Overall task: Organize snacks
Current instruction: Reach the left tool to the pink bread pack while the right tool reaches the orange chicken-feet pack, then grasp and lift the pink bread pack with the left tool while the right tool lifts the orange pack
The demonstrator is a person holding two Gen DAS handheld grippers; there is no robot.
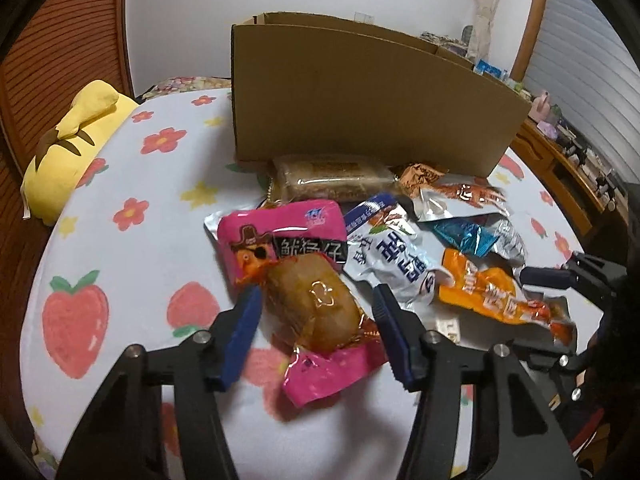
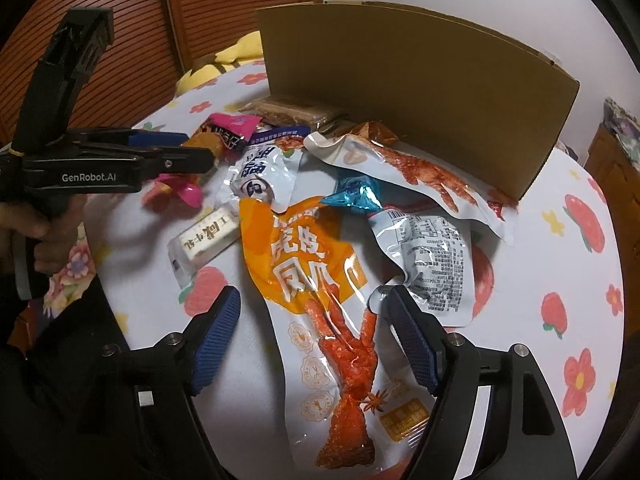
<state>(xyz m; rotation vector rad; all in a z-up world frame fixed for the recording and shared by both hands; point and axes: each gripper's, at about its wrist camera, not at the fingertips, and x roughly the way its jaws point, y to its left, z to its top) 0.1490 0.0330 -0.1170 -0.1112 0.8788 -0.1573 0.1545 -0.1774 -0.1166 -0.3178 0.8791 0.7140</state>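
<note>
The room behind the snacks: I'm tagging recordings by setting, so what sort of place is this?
Probably a bedroom: a flower-and-strawberry print sheet under the snacks, a yellow plush pillow beside them, and a curtained window.

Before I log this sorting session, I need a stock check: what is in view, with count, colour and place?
cardboard box: 1, brown, back of the bed
pink packet: 1, pink, left of the pile, between the left jaws
orange packet: 1, orange and white, between the right jaws
white-blue packet: 1, mid pile
teal wrapper: 1, mid pile
clear cake pack: 1, brown, against the box
plush toy: 1, yellow, far left
left gripper: open
right gripper: open
hand: 1, on the left handle
</note>
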